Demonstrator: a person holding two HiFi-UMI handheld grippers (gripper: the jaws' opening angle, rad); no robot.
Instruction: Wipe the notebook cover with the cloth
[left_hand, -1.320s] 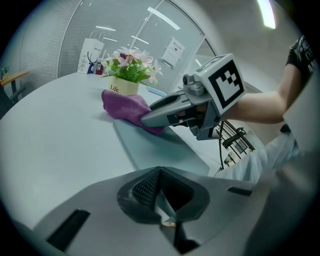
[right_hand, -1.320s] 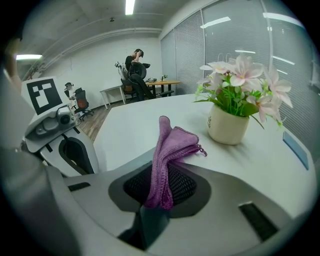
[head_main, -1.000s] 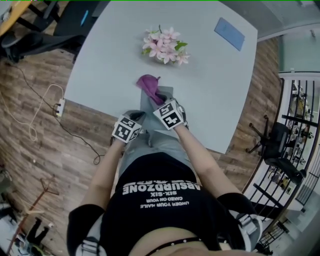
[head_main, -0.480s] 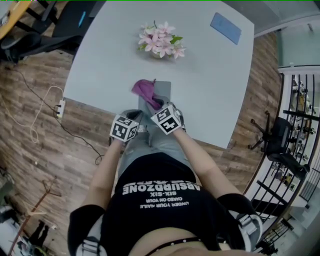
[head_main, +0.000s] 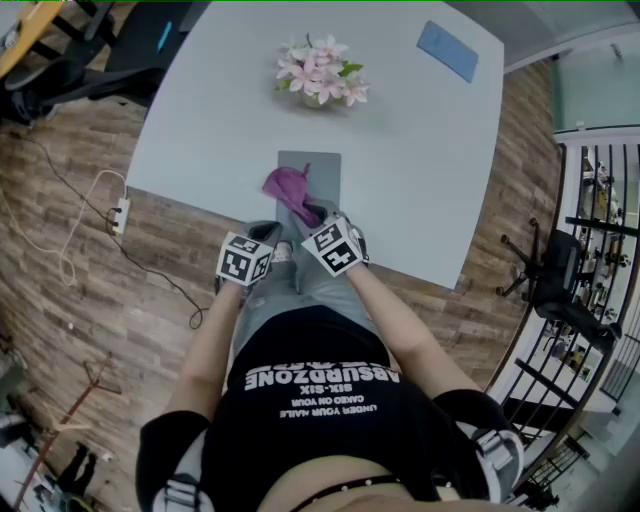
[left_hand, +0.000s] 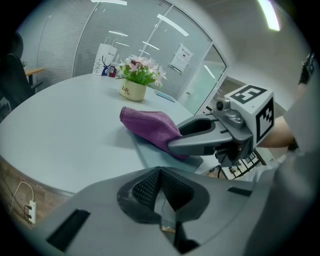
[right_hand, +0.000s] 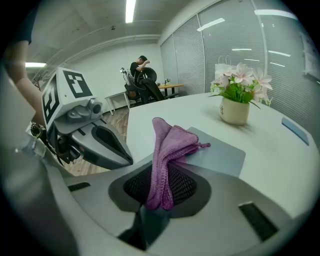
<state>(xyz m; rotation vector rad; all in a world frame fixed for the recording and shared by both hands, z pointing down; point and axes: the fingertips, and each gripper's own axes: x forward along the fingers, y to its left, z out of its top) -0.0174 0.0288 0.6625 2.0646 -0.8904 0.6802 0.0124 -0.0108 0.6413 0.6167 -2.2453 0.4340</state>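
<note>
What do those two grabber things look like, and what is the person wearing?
The left gripper and right gripper are grey, with smooth rounded jaws lined with black ribbed pads. Each carries a white cube printed with black square markers. The person wears a black short-sleeved T-shirt with white lettering.

The cloth (head_main: 290, 185) is showing purple, the notebook (head_main: 320, 165) grey; the pale grey counter (head_main: 220, 120) is carrying pink-white flowers (head_main: 318, 72) at 12 o'clock, a blue slab (head_main: 446, 50) at 1 o'clock.

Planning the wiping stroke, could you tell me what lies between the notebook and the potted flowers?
Nothing: the head view shows bare table between the notebook and the potted flowers.
</note>
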